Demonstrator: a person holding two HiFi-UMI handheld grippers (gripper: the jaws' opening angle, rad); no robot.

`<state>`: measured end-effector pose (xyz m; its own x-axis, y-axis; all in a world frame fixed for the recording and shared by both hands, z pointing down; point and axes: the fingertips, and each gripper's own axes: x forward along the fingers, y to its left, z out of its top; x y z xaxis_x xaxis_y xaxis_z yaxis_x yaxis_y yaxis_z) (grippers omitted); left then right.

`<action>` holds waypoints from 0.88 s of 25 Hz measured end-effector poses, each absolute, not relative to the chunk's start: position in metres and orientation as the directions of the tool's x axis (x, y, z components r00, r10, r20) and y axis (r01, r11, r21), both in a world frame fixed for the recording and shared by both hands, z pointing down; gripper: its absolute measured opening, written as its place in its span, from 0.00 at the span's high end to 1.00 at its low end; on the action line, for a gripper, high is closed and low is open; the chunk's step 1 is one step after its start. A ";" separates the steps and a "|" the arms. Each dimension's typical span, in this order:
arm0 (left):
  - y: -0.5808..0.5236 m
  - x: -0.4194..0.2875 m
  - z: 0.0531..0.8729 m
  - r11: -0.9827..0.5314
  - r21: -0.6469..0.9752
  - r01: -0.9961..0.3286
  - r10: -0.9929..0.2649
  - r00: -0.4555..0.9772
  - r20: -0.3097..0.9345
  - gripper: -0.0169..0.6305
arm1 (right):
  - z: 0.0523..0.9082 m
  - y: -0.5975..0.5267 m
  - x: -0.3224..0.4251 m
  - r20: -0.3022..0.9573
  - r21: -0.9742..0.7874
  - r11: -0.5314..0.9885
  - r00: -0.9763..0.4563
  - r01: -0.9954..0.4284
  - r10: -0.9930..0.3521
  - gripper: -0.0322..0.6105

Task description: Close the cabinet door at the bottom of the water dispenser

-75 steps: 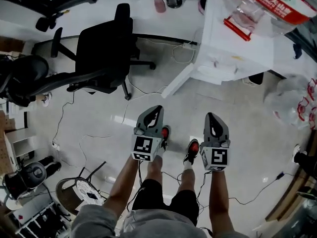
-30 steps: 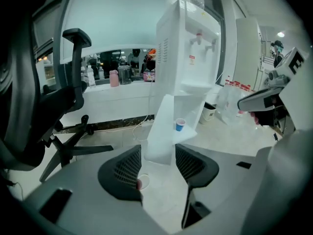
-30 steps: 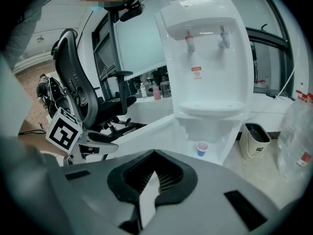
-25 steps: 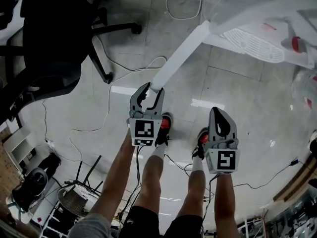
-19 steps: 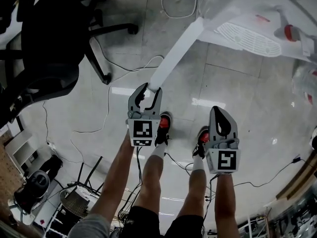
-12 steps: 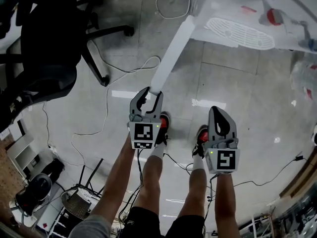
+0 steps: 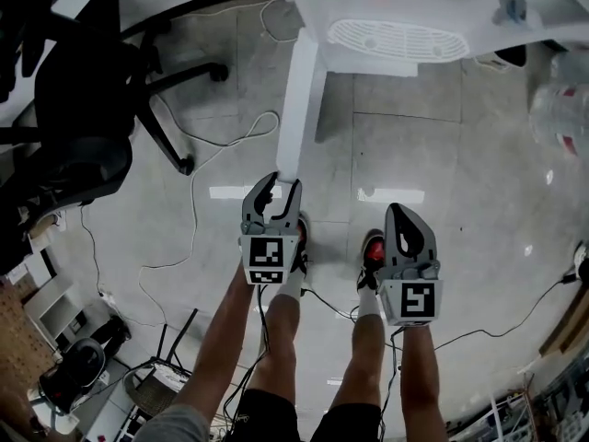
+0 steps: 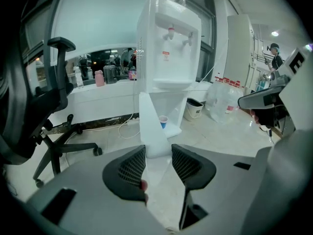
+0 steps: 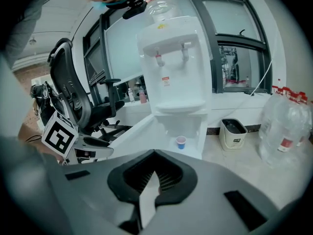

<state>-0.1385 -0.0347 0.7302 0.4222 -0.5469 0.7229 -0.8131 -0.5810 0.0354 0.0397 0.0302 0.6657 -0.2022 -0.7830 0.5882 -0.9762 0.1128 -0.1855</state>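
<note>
The white water dispenser (image 7: 479, 12) stands at the top of the head view, and its bottom cabinet door (image 7: 296, 99) swings out toward me. My left gripper (image 7: 279, 184) is shut on the door's free end. In the left gripper view the door's top edge (image 8: 150, 131) fills the gap between the pads (image 8: 134, 165) of that gripper (image 8: 158, 153) and runs back to the dispenser (image 8: 168, 58). My right gripper (image 7: 402, 212) hangs shut and empty to the right, apart from the door. In the right gripper view the dispenser (image 9: 176, 67) stands ahead of it (image 9: 155, 153).
A small cup (image 9: 181, 142) sits inside the open cabinet. A black office chair (image 7: 83, 127) stands on the left, with cables (image 7: 221, 145) across the tiled floor. A bin (image 9: 231, 132) and large water bottles (image 9: 286, 131) stand to the dispenser's right.
The door has swung from slanting left to pointing almost straight at me, its end carried along between the left jaws. The dispenser has come further into the head view. The right gripper stays shut.
</note>
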 end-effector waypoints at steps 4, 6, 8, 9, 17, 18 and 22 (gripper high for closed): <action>-0.026 -0.120 0.731 -0.602 0.038 -0.798 -0.536 0.439 0.721 0.68 | 0.667 0.045 0.054 0.585 -0.187 0.083 -0.179 -0.979 -0.791 0.93; -0.022 -0.113 0.731 -0.606 0.043 -0.794 -0.531 0.444 0.722 0.68 | 0.669 0.053 0.060 0.587 -0.189 0.070 -0.170 -0.980 -0.791 0.93; -0.018 -0.104 0.731 -0.616 0.048 -0.786 -0.523 0.454 0.721 0.68 | 0.670 0.060 0.066 0.590 -0.192 0.057 -0.161 -0.980 -0.791 0.93; -0.017 -0.100 0.731 -0.624 0.048 -0.780 -0.519 0.460 0.720 0.68 | 0.671 0.063 0.068 0.590 -0.192 0.052 -0.158 -0.980 -0.792 0.93; -0.008 -0.071 0.726 -0.672 0.028 -0.740 -0.510 0.490 0.707 0.74 | 0.671 0.076 0.089 0.586 -0.193 0.011 -0.125 -0.981 -0.801 0.93; -0.008 -0.066 0.726 -0.679 0.028 -0.734 -0.508 0.496 0.704 0.74 | 0.673 0.077 0.092 0.587 -0.196 0.005 -0.121 -0.981 -0.800 0.93; -0.007 -0.045 0.726 -0.708 0.032 -0.705 -0.495 0.529 0.690 0.76 | 0.679 0.077 0.099 0.582 -0.205 -0.004 -0.119 -0.979 -0.804 0.93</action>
